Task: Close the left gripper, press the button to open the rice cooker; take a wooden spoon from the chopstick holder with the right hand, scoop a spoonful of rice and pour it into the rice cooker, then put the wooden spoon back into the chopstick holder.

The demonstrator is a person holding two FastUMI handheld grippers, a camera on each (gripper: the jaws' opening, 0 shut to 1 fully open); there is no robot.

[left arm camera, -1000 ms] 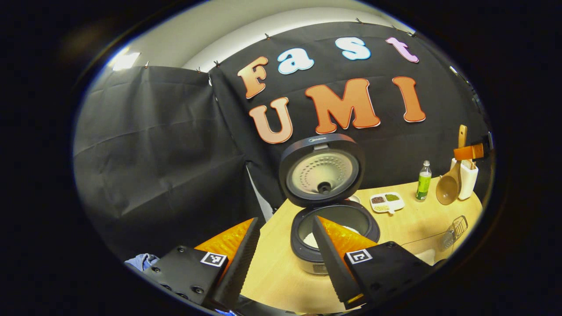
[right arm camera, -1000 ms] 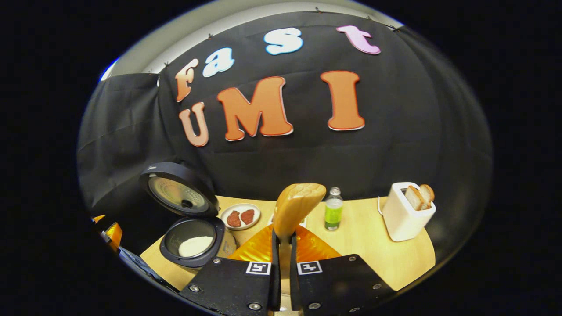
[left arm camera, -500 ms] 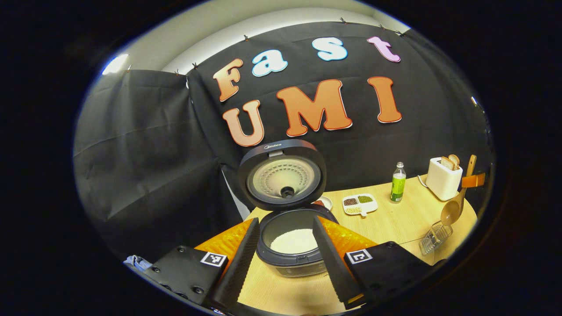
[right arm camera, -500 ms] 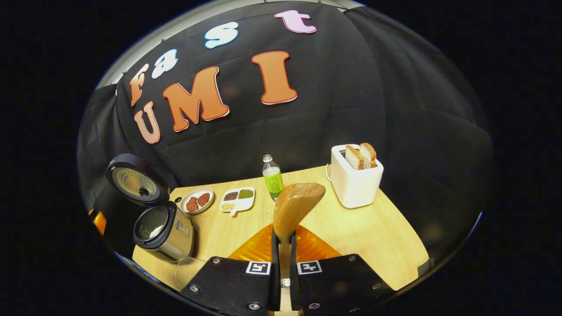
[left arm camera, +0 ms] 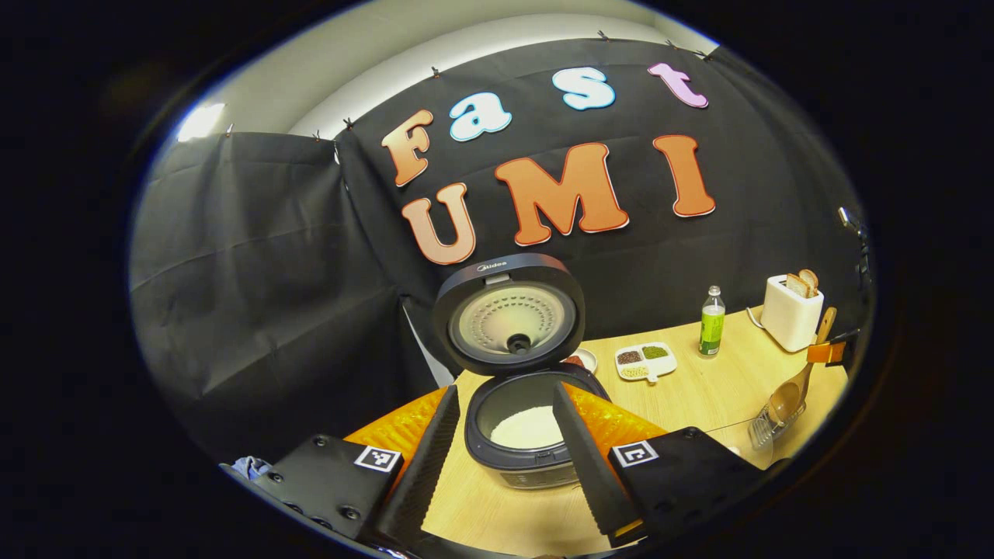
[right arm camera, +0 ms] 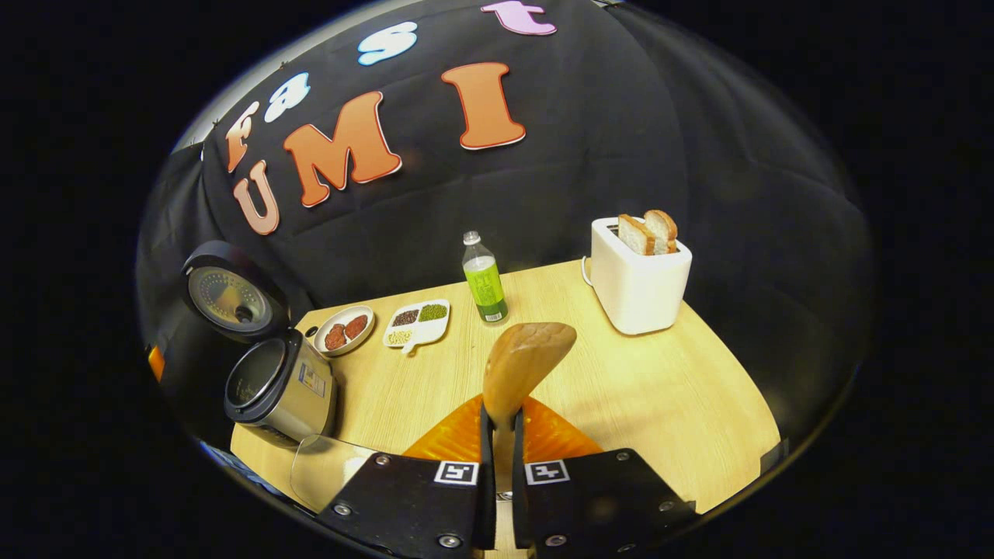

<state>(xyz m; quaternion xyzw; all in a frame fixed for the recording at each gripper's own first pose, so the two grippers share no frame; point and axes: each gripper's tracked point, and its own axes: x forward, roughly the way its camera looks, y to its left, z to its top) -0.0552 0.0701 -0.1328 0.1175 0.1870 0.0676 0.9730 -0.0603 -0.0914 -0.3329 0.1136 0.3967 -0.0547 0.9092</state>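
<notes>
Right gripper view: the right gripper [right arm camera: 498,435] clamps both fingers on the wooden spoon [right arm camera: 522,366] handle, bowl up over the table [right arm camera: 683,419]. The rice cooker [right arm camera: 276,384] stands open at left. In the left gripper view, the left gripper [left arm camera: 497,458] gapes wide, holding nothing, before the cooker.

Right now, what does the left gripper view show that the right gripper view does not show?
Left gripper view: the white rice in the pot, and a wire rack at the edge of the table. Right gripper view: the silver side wall of the rice cooker, and the meat plate in full. Both: the open cooker, the wooden spoon in the shut right gripper, the bottle, the toaster, the divided dish.
</notes>
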